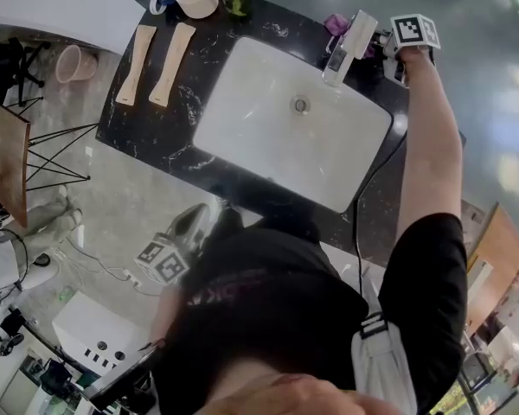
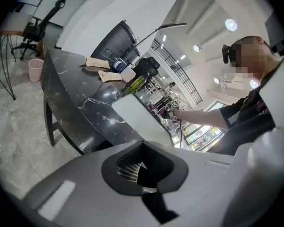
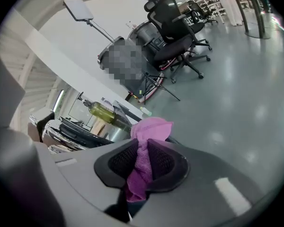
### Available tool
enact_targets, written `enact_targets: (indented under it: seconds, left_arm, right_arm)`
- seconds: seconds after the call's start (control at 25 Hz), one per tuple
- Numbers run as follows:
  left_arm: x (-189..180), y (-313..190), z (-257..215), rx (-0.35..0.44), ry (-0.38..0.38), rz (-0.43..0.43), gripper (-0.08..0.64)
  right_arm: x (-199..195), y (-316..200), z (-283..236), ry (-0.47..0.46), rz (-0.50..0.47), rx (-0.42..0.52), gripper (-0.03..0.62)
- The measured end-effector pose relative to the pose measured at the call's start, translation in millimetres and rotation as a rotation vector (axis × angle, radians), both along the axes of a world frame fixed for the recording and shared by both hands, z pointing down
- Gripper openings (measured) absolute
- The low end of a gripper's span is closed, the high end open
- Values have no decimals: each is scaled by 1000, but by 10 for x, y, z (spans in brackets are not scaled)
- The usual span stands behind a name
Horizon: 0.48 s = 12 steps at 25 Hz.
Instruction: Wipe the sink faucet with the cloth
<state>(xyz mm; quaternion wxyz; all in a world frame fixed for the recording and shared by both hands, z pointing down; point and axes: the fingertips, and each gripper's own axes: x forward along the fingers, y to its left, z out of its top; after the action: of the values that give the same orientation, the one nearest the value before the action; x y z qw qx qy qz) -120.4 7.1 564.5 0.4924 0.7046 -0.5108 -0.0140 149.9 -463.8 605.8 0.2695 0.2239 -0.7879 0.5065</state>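
Your black-shirted chest point(image 1: 277, 292) fills the 6 o'clock edge of the head view. Just beyond it, at about 7 o'clock of the white rectangular sink basin point(image 1: 242, 137), you carry the left gripper point(image 1: 195, 223) low and off the black marbled countertop point(image 1: 147, 137). Its jaws stand a little apart with nothing between them, so it reads as a spare tool parked clear of the work. Your right arm reaches at full stretch to the basin's 1 o'clock corner, where the pale boxy metal faucet point(image 1: 344, 54) stands with its spout leaning over the bowl. The right gripper point(image 3: 143, 167) is clamped on the magenta terry cloth point(image 3: 150, 129), pinched partway along so that a loose tuft bulges past the jaw tips. You hold it that way, I judge, so soft fabric rather than hard plastic meets the metal. From above, the cloth lies just beside the faucet's top end, at its 11 o'clock side; whether it touches, you cannot tell from these views. The wipe looks barely begun, and the next stroke calls for pressing that tuft along the spout.
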Motion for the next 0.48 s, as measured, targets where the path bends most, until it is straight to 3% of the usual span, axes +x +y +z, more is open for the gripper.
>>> enact_targets:
  seconds: [0.12, 0.32, 0.4, 0.48]
  left_arm:
    - [-18, 12, -4, 13, 4, 1, -7]
    - [-126, 4, -50, 61, 23, 12, -8]
    - [-176, -10, -110, 86, 35, 23, -8]
    - [-221, -28, -177, 113, 46, 38, -7]
  right_arm:
    - [-26, 2, -143, -35, 27, 26, 74]
    - [-38, -95, -1078, -268, 111, 232, 74]
    - [-48, -59, -1482, -301, 72, 333, 74]
    - [-179, 88, -1822, -311, -32, 415, 74]
